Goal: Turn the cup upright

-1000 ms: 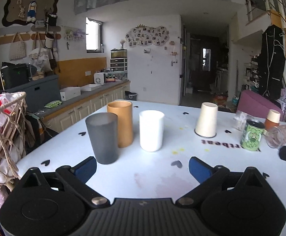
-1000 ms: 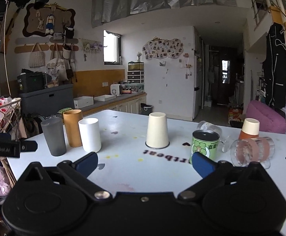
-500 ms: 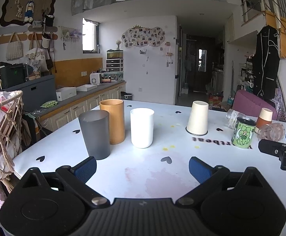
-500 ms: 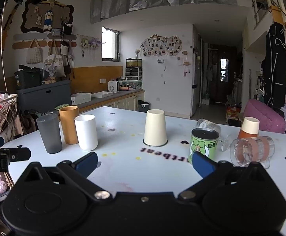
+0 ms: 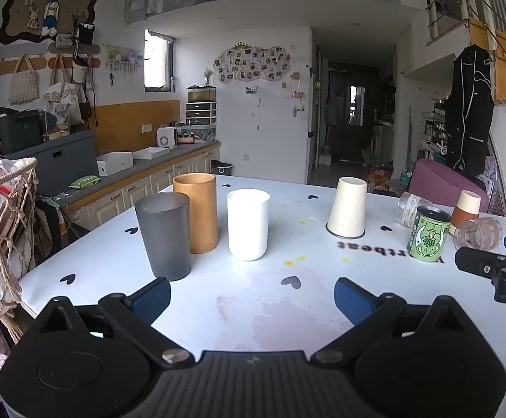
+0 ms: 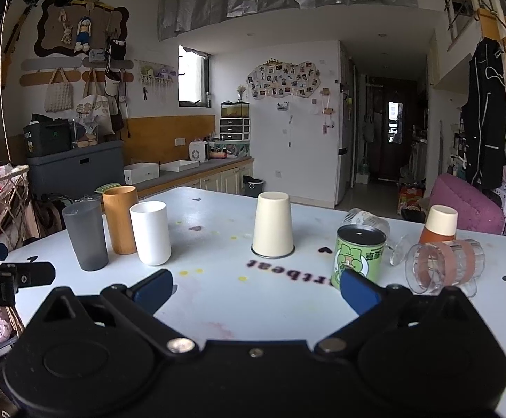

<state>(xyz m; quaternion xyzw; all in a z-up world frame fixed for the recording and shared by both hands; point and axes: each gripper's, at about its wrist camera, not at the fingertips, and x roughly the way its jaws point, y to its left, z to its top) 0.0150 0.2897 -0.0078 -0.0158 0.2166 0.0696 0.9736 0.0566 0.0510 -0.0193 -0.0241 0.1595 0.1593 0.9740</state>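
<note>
I see the white table (image 6: 218,299) spread under both tools. My left gripper (image 5: 253,296) and right gripper (image 6: 256,287) hover above it, jaws spread wide, nothing between them. In the right wrist view, the cream cup (image 6: 273,223) stands mouth-down at 12 o'clock — apart from everything. At 10 o'clock stand the grey tumbler (image 6: 85,235), wooden cup (image 6: 120,224) and white cup (image 6: 150,232); at 2 o'clock, the green can (image 6: 359,256).

upside-down "rtbeat" is printed on the table (image 6: 218,299).
</note>
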